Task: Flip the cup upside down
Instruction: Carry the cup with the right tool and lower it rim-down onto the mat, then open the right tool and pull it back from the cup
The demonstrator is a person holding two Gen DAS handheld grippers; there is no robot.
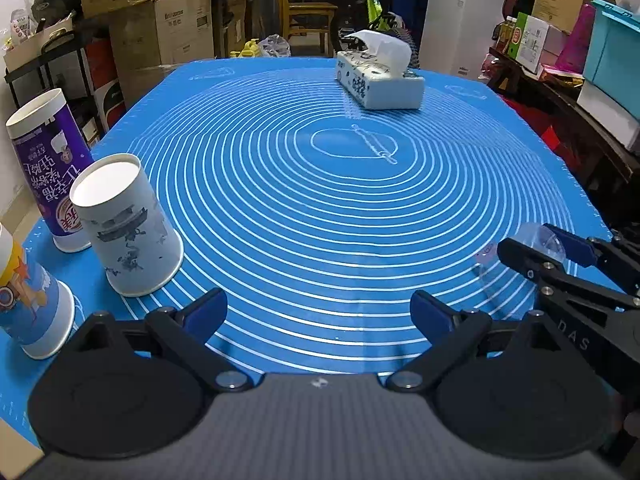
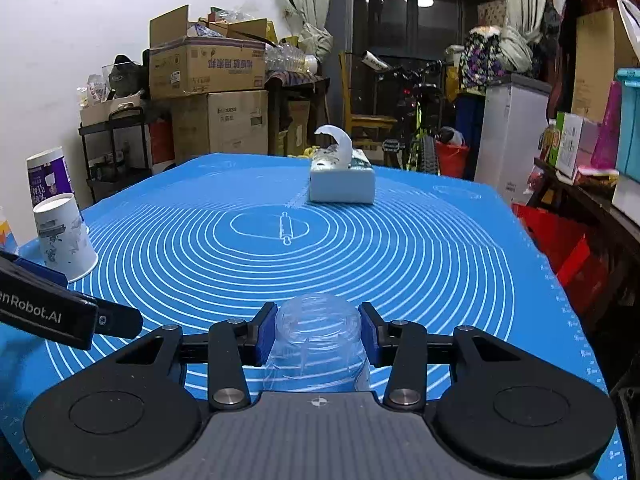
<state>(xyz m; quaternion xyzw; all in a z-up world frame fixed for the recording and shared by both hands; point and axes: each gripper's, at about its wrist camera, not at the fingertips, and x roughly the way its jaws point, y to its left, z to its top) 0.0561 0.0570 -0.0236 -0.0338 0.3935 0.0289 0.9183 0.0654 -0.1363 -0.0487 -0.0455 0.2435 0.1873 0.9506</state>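
Observation:
My right gripper (image 2: 318, 334) is shut on a clear plastic cup (image 2: 318, 344), which lies between the blue pads with its closed base pointing away from the camera, just above the blue mat (image 2: 400, 248). In the left wrist view the right gripper (image 1: 538, 242) shows at the right edge with the clear cup (image 1: 542, 240) in it. My left gripper (image 1: 318, 312) is open and empty, low over the mat's near edge (image 1: 320, 220). Its arm shows at the left of the right wrist view.
Three paper cups stand upside down at the mat's left edge: a white printed one (image 1: 128, 224), a purple one (image 1: 50, 168), a blue-and-yellow one (image 1: 28, 300). A tissue box (image 1: 378, 80) sits at the far side. Boxes, shelves and a bicycle surround the table.

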